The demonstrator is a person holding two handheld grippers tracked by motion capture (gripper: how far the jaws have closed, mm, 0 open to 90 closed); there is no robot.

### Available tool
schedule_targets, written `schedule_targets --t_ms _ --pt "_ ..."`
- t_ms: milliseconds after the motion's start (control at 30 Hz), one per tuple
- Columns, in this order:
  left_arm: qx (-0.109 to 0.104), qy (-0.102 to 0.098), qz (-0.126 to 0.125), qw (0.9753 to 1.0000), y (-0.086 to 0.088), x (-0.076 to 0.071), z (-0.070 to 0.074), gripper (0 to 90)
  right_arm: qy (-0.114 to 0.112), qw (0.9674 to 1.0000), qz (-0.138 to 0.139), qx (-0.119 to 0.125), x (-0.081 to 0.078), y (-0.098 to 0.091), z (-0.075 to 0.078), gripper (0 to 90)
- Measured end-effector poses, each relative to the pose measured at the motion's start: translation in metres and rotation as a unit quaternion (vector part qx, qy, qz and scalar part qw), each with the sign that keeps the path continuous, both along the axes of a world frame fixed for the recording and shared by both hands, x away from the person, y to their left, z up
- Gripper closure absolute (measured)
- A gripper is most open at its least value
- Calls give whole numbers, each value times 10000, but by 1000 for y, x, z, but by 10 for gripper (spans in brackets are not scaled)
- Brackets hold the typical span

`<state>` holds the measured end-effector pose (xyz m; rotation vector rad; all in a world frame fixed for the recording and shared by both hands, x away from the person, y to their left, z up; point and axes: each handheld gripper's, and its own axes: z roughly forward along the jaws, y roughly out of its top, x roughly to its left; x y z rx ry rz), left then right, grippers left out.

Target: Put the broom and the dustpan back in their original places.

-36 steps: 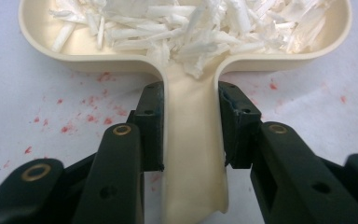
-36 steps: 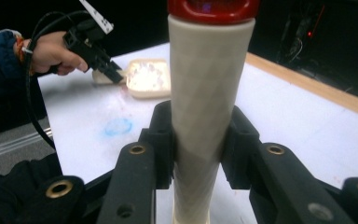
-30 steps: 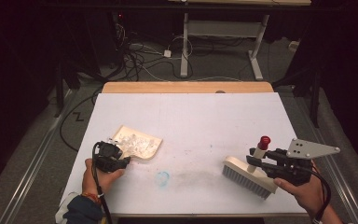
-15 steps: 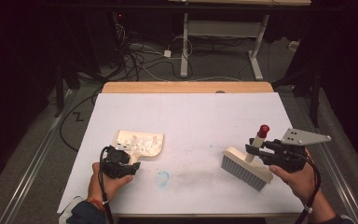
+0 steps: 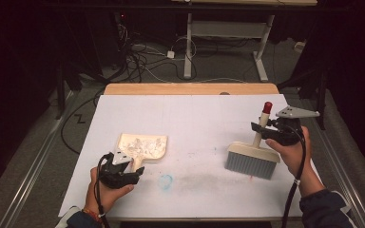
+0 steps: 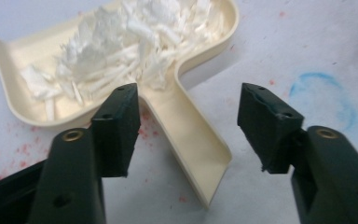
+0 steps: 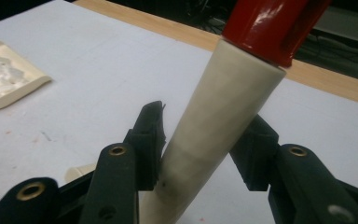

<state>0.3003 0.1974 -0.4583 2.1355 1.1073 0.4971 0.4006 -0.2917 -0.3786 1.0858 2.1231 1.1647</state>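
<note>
A table (image 5: 190, 118) covered with a white sheet is seen from above, its wooden far edge left bare. A cream dustpan (image 5: 142, 146) lies left of centre on the sheet, its pan loaded with white shreds (image 5: 142, 144) and its handle pointed toward the person's side. The left gripper (image 5: 123, 168) is held by the left hand (image 5: 105, 187) just at that handle. In the left gripper view the jaws are spread wide apart, one on each side of the dustpan (image 6: 177, 88) handle, and neither is seen touching it. The shreds (image 6: 121, 51) are heaped in the pan, some lying at the mouth of the handle channel. A faint blue ring (image 6: 324, 93) is marked on the sheet beside the handle, and small red specks are scattered around it. From above the blue ring (image 5: 166, 180) is found just right of the left gripper, with a greyish smudge (image 5: 204, 179) beside it.

On the right side of the table a brush (image 5: 253, 159) stands with its grey bristles down on the sheet and its handle raised, tilted away from the person, ending in a red tip. The right gripper (image 5: 266, 129) is held by the right hand (image 5: 290, 152), and its jaws are closed on the cream handle below the red tip. In the right gripper view the brush (image 7: 219, 121) handle is clamped between the two jaws, and a corner of the dustpan (image 7: 9, 79) is seen well apart at the left edge.
</note>
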Motion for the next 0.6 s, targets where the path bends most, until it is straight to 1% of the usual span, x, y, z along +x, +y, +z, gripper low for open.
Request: schedule_targets --t_ms 33,67,100,133,200,233,300,333,367,400,433,467,533,600 --pt "-2 -131 18 9999 1 -2 0 336 30 9999 -46 -105 4 1 -1 570" --pt "56 -230 73 9997 2 -3 -1 286 2 9998 -105 -176 8 2 -2 565" --pt "132 -352 127 9992 3 -4 -2 277 30 9997 -153 -172 12 3 -3 563" --pt "141 -446 105 9988 4 -6 -3 268 61 9996 -177 -197 16 5 -5 559" --pt "77 -527 75 9986 6 -7 -4 235 43 9994 -223 -265 24 8 -9 553" --pt "18 -587 45 9983 7 -8 -4 228 32 9994 -197 -279 28 10 -11 552" --pt "5 -701 25 9975 7 -9 -5 213 52 9993 -273 -268 36 14 -15 547" --pt "-25 -761 -2 9971 7 -10 -5 208 21 9992 -268 -284 38 17 -16 538" --pt "-49 -810 -33 9967 7 -10 -4 201 -19 9994 -194 -282 41 20 -17 531" --pt "-51 -876 -38 9961 7 -10 -4 200 -59 9991 -191 -372 42 23 -18 515" --pt "-60 -923 -48 9957 6 -10 -4 199 -124 9983 -244 -517 44 27 -18 484" --pt "-68 -962 -59 9953 6 -10 -3 199 -149 9979 -269 -570 45 30 -18 469" --pt "-15 -992 -61 9950 4 -10 -3 198 -234 9977 -266 -575 45 33 -16 468" --pt "-30 -998 -127 9949 4 -10 -4 198 -419 9964 -378 -637 45 35 -12 442"
